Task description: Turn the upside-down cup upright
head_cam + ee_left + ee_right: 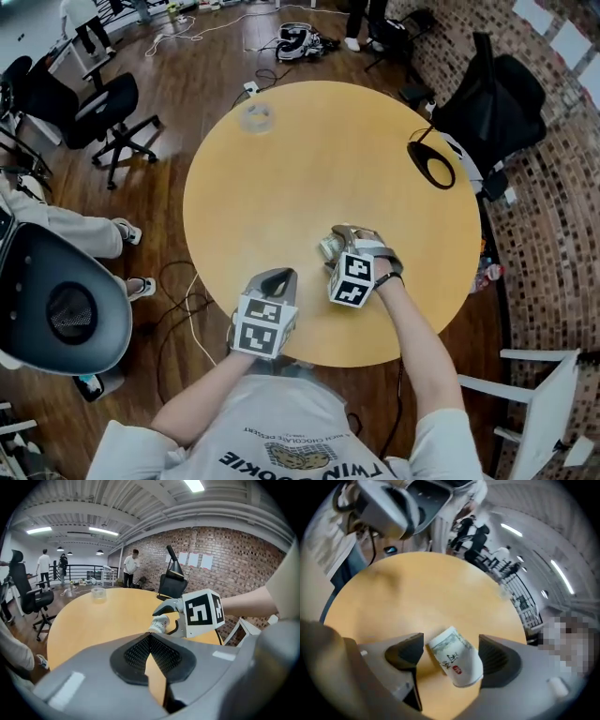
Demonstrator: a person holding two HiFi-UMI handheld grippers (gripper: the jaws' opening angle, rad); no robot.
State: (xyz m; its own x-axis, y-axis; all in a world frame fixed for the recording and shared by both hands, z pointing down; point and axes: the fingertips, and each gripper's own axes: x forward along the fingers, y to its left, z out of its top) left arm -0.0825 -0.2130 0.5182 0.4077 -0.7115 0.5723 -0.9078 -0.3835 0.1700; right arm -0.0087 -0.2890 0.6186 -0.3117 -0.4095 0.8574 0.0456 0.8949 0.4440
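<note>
Tapered white printed paper cup (454,663), axis slanted, base far-left, grasped by right gripper (451,645) jaws over round yellow bench (309,159); left gripper (150,641) jaws clenched.

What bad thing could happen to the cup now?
1. The cup sits tilted between the right gripper's jaws, so it might slip or twist out while being turned.
2. It looks like paper, so a harder squeeze could crumple it.
3. The left gripper is shut and off to the side, so a dropped cup would probably roll across the table with nothing to catch it.
</note>
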